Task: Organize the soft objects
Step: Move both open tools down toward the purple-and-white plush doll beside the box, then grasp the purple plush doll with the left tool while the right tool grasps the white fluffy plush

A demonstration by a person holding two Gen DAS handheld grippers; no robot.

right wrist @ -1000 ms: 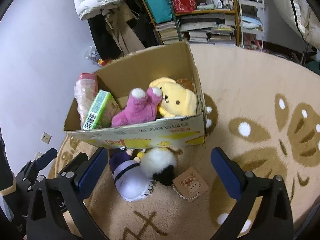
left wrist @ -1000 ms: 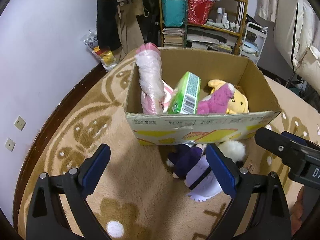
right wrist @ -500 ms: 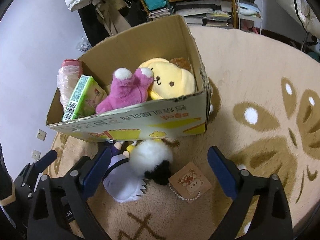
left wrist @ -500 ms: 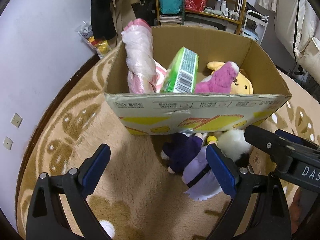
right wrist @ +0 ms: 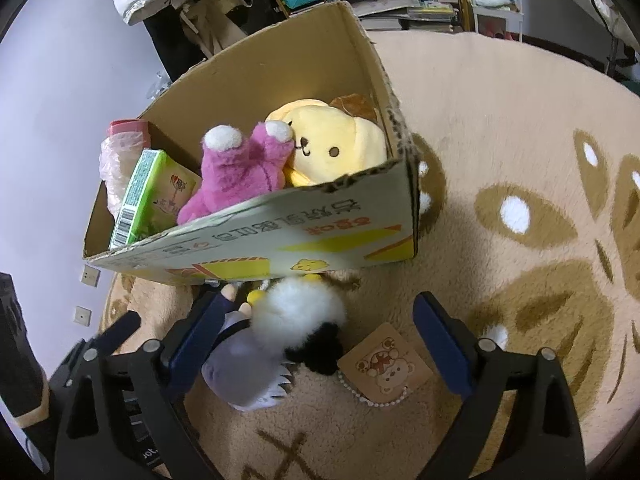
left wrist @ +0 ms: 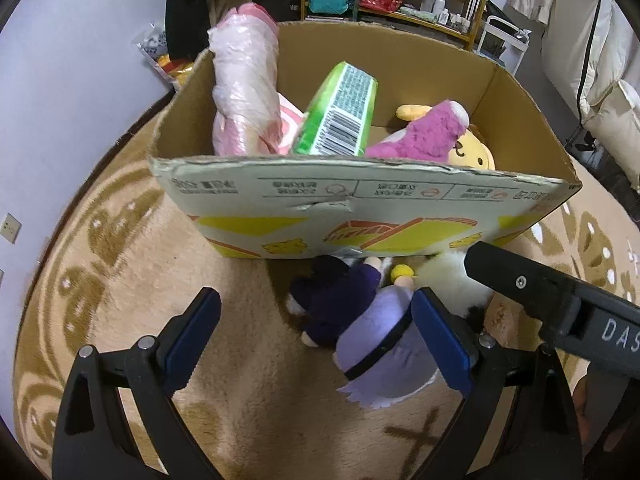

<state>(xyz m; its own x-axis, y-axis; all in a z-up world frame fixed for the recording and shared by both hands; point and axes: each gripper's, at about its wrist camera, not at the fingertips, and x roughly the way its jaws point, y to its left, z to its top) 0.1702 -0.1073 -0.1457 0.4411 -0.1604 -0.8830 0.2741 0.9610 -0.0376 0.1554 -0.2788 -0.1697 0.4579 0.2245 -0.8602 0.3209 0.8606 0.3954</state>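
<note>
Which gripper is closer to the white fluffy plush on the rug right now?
Right. The right gripper hangs open around the white fluffy plush, not pressing it. The left gripper is open beside it, nearer the purple doll.

Both wrist views: steep downward, close; share cardboard box [left wrist: 360,208], purple doll [right wrist: 240,364].

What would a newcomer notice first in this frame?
A cardboard box on the beige rug, crammed with a pink plush, a yellow plush and a green pack. Just in front, on the rug, lies a purple-dressed doll between both open claws.
</note>
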